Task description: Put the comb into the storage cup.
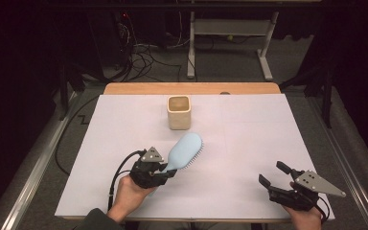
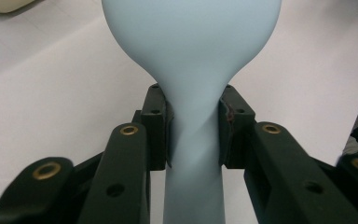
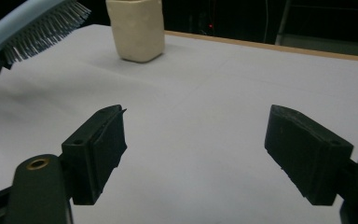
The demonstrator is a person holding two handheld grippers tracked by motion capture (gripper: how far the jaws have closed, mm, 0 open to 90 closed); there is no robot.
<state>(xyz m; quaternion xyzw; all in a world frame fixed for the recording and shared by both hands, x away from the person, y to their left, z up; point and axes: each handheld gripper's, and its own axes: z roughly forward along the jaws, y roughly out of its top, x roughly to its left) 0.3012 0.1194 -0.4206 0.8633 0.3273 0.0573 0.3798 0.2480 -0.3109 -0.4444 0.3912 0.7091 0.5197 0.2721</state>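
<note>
My left claw [image 2: 193, 133] pinches a pale blue brush [image 1: 186, 150] by its neck, head pointing ahead toward the cream cup [image 1: 178, 111] beyond, bristles [image 3: 42, 30] facing my right side.

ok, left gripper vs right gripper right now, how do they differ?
The left gripper is shut on the light blue hairbrush, jaws clamping its handle neck; the right gripper is open and holds nothing. The left sits near the table's middle, below the cream cup; the right sits near the right front corner. Both are black two-jaw grippers, each held in one of the person's hands over the white tabletop.
</note>
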